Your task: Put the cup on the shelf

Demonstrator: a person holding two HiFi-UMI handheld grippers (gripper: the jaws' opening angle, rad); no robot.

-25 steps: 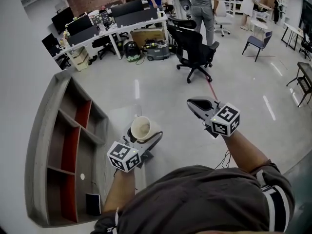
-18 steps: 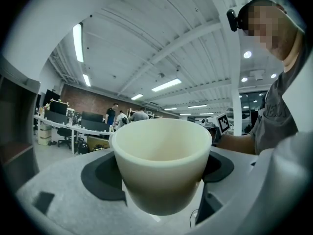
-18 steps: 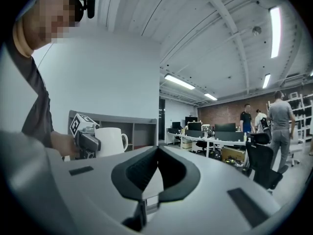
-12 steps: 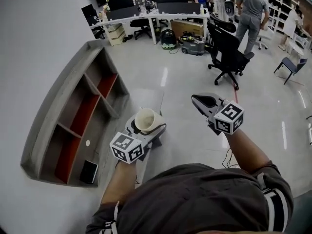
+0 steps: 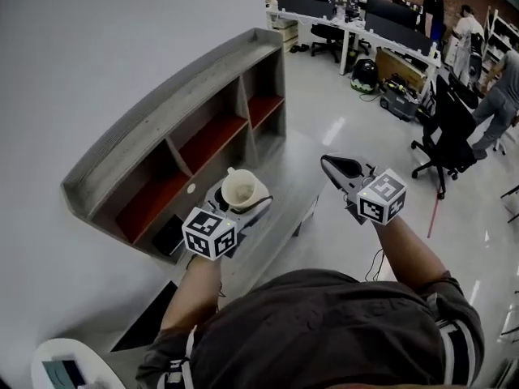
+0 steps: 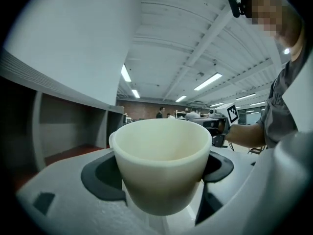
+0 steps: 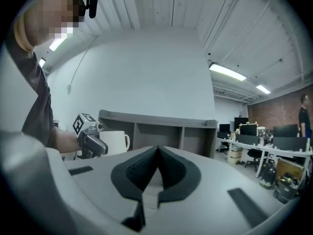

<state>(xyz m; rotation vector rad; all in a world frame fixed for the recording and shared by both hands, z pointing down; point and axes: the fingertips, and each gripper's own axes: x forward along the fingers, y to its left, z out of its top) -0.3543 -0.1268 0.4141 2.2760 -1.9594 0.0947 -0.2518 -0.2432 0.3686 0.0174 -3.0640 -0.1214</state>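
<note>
The left gripper [image 5: 240, 204] clamps its 2 jaws on the upright cream cup [image 6: 161, 165], in front of the shelf [image 5: 178, 112]. The right gripper [image 7: 157, 163] has its jaws pressed together, empty.

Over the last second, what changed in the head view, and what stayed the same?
The person turned toward the shelf, which swung from the view's lower left to just ahead of both tongs. Nothing was taken hold of or let go. The left tongs still grip the cup, and the right tongs stay shut and empty.
</note>
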